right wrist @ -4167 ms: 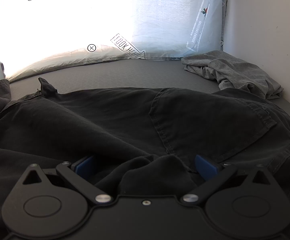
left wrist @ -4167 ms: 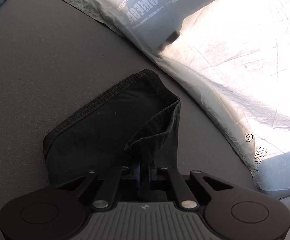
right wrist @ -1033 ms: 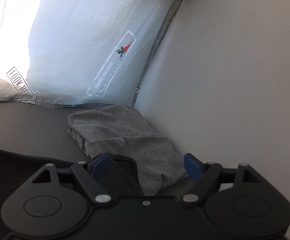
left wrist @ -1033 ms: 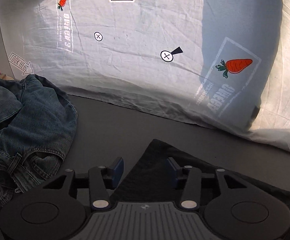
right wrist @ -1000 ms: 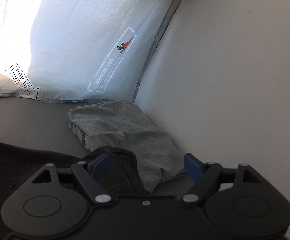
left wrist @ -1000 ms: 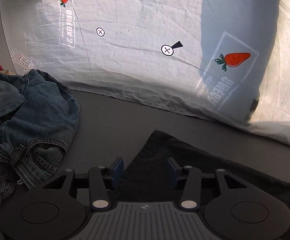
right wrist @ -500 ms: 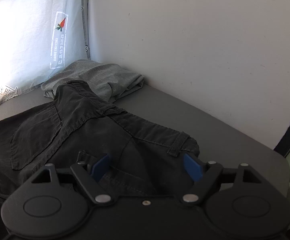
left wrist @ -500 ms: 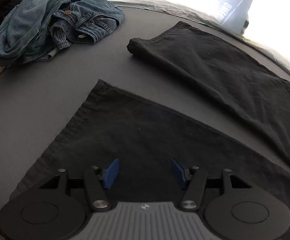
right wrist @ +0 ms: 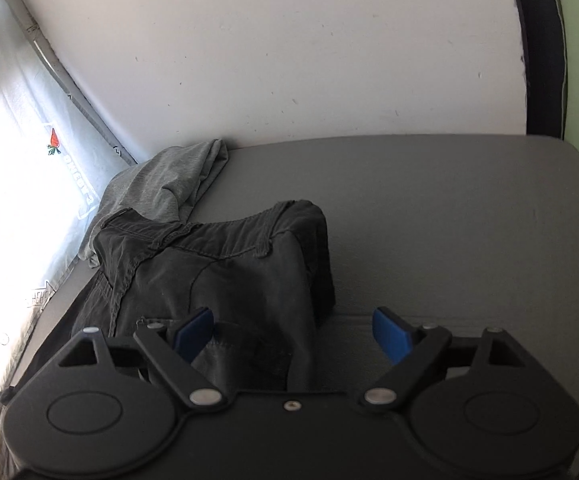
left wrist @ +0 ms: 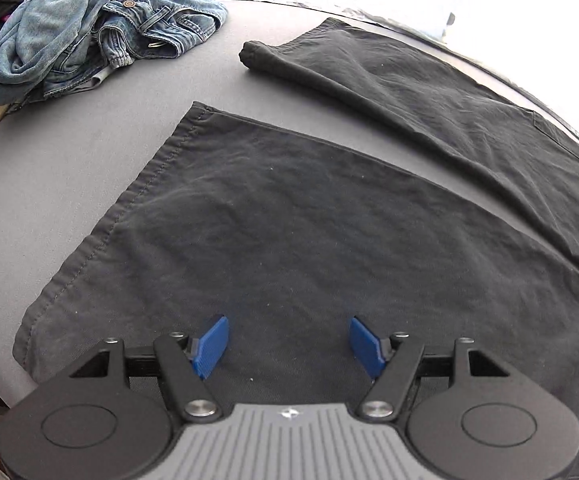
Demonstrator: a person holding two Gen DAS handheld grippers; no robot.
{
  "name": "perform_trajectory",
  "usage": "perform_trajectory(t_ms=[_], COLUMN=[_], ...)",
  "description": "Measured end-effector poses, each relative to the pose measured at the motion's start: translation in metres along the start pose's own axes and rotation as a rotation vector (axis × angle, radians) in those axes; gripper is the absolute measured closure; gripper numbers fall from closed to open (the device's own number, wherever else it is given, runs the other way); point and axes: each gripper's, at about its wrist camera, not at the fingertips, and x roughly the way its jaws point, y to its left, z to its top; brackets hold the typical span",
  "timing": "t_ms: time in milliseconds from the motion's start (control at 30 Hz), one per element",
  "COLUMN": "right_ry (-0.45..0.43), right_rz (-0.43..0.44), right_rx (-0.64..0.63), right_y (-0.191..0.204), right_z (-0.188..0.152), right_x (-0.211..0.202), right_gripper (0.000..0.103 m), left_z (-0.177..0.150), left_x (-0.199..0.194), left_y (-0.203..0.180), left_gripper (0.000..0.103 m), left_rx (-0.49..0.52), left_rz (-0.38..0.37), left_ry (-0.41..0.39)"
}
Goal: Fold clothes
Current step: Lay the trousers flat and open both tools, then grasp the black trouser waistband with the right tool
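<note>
A pair of black trousers (left wrist: 289, 220) lies spread on the grey table (left wrist: 69, 152), its two legs flat and apart with hems toward the left. My left gripper (left wrist: 289, 344) is open and empty, hovering just above the near leg. In the right wrist view the trousers' waistband end (right wrist: 225, 264) lies bunched on the table. My right gripper (right wrist: 293, 332) is open and empty over the waist's right edge.
A heap of blue jeans (left wrist: 97, 24) lies at the table's far left. A crumpled grey garment (right wrist: 169, 184) lies by the white wall (right wrist: 289, 40), touching the waistband. A white printed sheet (right wrist: 17, 184) hangs behind. The table's rounded corner (right wrist: 569, 168) is at right.
Both grippers let go of the trousers and pulled back and up. The trousers now lie spread flat, and both views have swung down toward the table.
</note>
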Motion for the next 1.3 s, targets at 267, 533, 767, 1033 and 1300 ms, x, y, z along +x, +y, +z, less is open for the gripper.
perform_trajectory(t_ms=[267, 533, 767, 1033, 1300], right_ry=[0.063, -0.088, 0.029, 0.037, 0.093], right_rz=[0.263, 0.194, 0.040, 0.094, 0.167], right_rx=[0.110, 0.020, -0.159, 0.036, 0.109], right_y=[-0.006, -0.020, -0.009, -0.040, -0.048], right_z=[0.015, 0.030, -0.002, -0.006, -0.016], right_x=[-0.003, -0.058, -0.038, -0.046, -0.044], right_gripper=[0.088, 0.100, 0.091, 0.063, 0.046], left_z=[-0.018, -0.028, -0.023, -0.025, -0.042], left_x=[-0.003, -0.013, -0.025, -0.045, -0.054], left_y=[-0.002, 0.015, 0.035, 0.083, 0.106], left_gripper=[0.023, 0.023, 0.023, 0.023, 0.022], left_rx=[0.091, 0.022, -0.096, -0.316, -0.363], left_rz=[0.025, 0.023, -0.020, -0.091, -0.066], left_ry=[0.000, -0.007, -0.012, -0.040, -0.037])
